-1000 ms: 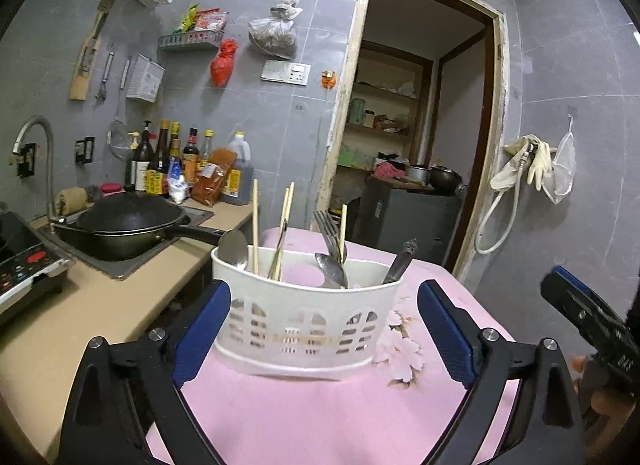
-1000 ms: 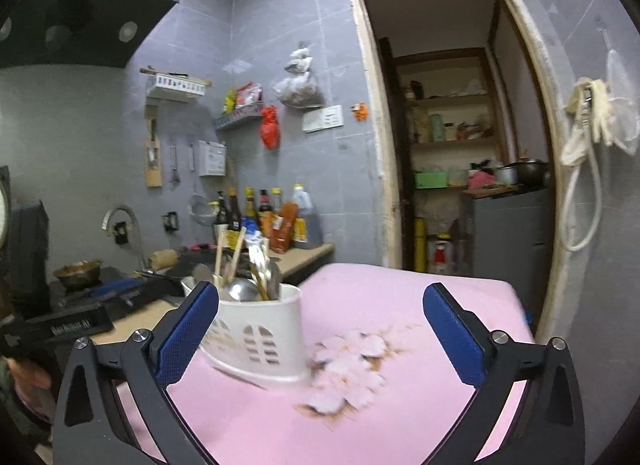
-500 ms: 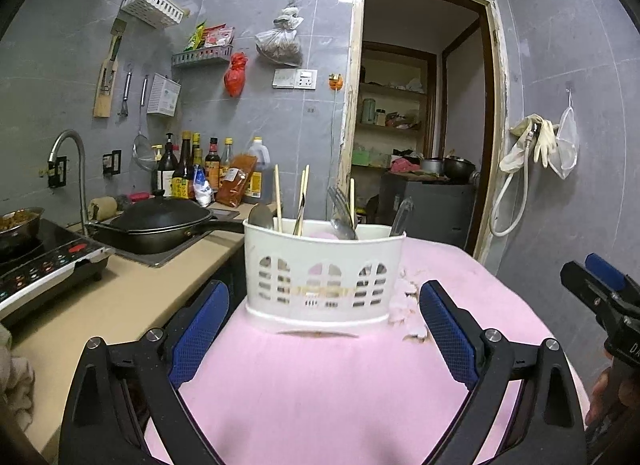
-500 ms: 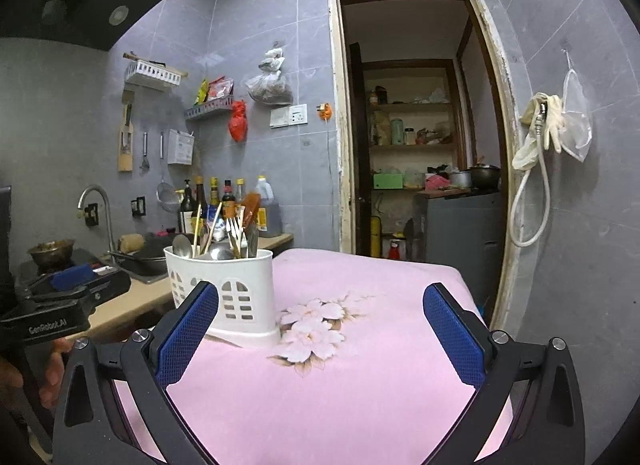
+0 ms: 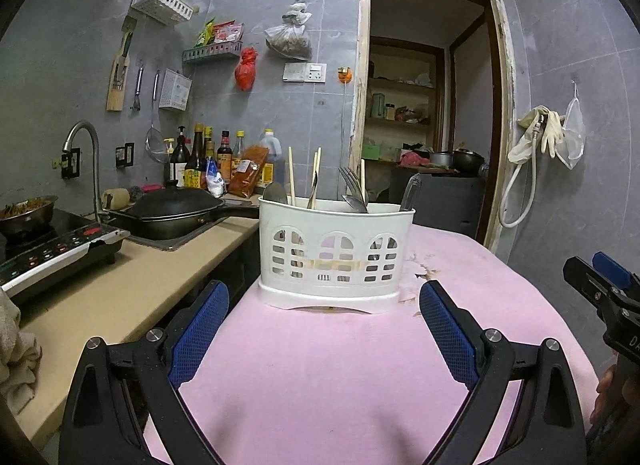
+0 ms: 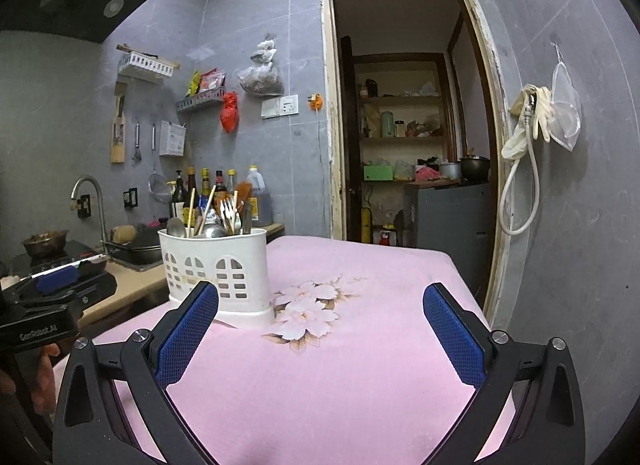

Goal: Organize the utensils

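White plastic caddy; shiny metal forks; matt pink cloth.
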Demonstrator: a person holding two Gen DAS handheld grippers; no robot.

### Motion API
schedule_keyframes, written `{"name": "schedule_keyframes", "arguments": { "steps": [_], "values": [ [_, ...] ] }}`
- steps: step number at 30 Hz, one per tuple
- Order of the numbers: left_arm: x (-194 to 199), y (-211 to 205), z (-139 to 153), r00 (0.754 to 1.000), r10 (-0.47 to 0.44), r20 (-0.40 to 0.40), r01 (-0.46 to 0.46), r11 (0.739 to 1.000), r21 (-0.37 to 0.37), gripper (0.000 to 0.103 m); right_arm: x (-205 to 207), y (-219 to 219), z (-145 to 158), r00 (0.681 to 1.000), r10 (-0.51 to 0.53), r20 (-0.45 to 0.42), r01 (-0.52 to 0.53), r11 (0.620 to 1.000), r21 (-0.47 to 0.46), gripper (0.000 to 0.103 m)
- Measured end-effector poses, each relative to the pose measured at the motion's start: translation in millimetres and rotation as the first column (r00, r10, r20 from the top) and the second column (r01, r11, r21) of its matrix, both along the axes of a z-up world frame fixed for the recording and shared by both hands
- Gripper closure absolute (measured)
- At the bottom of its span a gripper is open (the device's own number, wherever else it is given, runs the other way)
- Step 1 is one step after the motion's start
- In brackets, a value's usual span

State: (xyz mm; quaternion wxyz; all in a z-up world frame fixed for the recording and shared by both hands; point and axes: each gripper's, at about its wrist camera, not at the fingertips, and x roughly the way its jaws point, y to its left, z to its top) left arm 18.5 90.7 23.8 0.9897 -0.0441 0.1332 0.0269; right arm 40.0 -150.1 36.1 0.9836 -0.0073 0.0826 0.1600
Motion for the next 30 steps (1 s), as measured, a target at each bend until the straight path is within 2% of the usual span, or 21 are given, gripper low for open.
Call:
{"name": "schedule_keyframes", "arguments": {
  "steps": [30],
  "values": [
    [-4.0,3.9,0.4,1.0,0.006,0.007,-0.005,1.0,-0.012,0.009,-1.3,0.2,-0.3,1.0,-0.008,-0.009,0.008,1.0,-0.003,0.0]
  ]
}}
